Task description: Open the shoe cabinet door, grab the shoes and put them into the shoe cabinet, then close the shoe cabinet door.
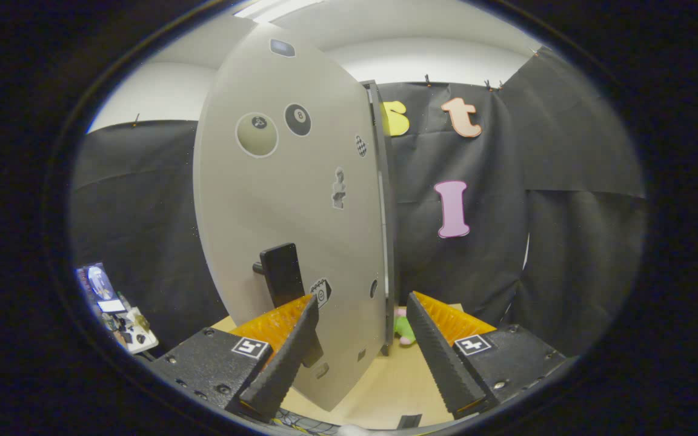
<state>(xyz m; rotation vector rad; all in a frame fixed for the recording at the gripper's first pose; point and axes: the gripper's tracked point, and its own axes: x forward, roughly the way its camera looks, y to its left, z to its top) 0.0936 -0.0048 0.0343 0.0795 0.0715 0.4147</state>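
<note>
Gripper view looks along the gripper [361, 339], whose fingers are spread wide with nothing clamped between them. The shoe cabinet door [288, 206] stands just ahead, seen at a slant, its lower edge reaching down between the fingers. A dark handle [282, 275] sticks out from the door, partly hidden behind the left finger [282, 357]; whether they touch is unclear. Beyond the door, on the wooden surface [385, 375], something small, pink and green [405, 327] peeks out, too hidden to identify.

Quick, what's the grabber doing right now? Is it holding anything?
Gripper: open, holding nothing; the cabinet door stands edge-on between its fingers, its black handle just ahead of one finger.
</note>
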